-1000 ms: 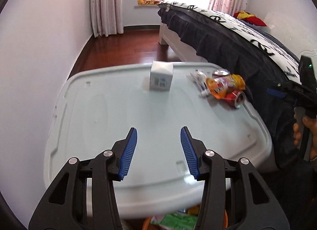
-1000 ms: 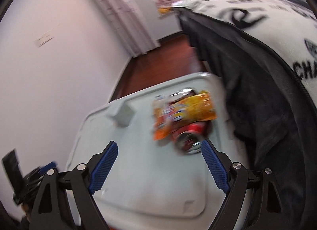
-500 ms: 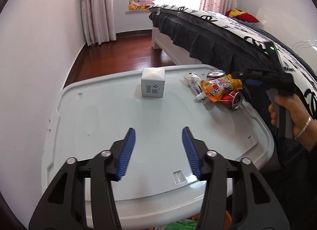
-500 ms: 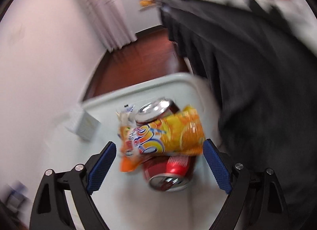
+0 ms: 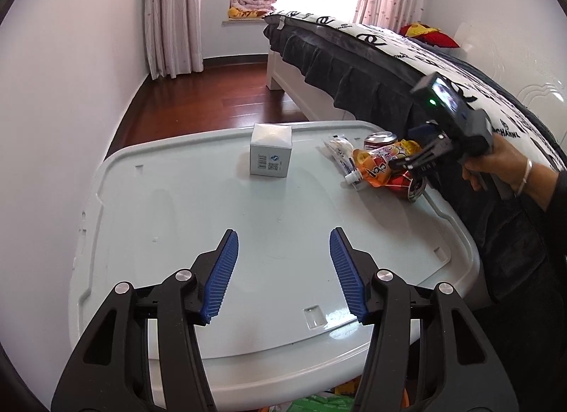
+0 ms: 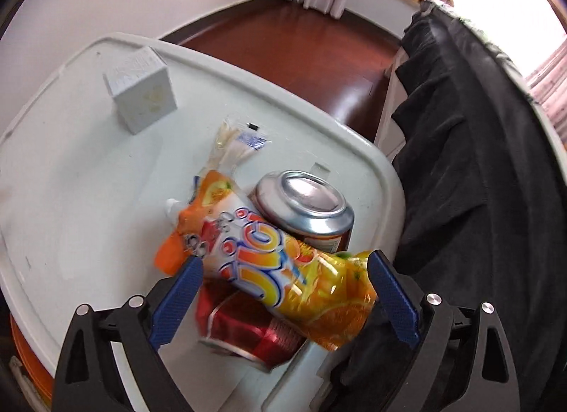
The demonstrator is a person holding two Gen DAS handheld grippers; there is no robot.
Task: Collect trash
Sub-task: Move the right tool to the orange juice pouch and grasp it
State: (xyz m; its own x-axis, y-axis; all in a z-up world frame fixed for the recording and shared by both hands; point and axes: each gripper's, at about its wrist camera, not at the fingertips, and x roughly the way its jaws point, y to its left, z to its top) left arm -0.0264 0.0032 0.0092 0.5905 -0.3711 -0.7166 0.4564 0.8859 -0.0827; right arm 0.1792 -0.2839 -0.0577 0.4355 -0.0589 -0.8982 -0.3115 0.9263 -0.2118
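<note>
1. Now, at the left gripper (image 5: pixel 283 270): we read its jaws as partly apart, nothing between the blue pads. It hangs over the near half of the pale lid (image 5: pixel 177 206), clear of the surface.

2. Right gripper (image 6: pixel 285 291): jaws wide and opening as we look. The orange drink pouch (image 6: pixel 283 270) lies across the gap between the two blue pads (image 6: pixel 177 300). Whether either pad touches the foil we cannot tell; we see no squeeze in it.

3. Trash cluster, far right part of the lid by the bed side. The pouch lies on top of a red can (image 6: pixel 248 334) on its side, whose open end faces the gripper. Just behind stands a second can (image 6: pixel 304 206), silver end showing. A crumpled clear wrapper (image 6: pixel 234 146) lies beyond the pouch's spout end, touching it.

4. A white box (image 5: pixel 271 155) stands upright near the lid's far edge, well apart from the cluster.

5. Edges: the raised rim of the lid runs just beside the red can; the dark bed skirt (image 6: pixel 478 199) hangs right against that side, close to the right-hand finger.

6. Open room: the lid's middle and left part lie bare in the left wrist view. A white wall (image 5: pixel 53 128) borders the left side. Wooden floor (image 5: pixel 230 93) opens beyond the far rim.

7. A hand (image 5: pixel 496 163) wearing a bangle grips the right tool's handle.
</note>
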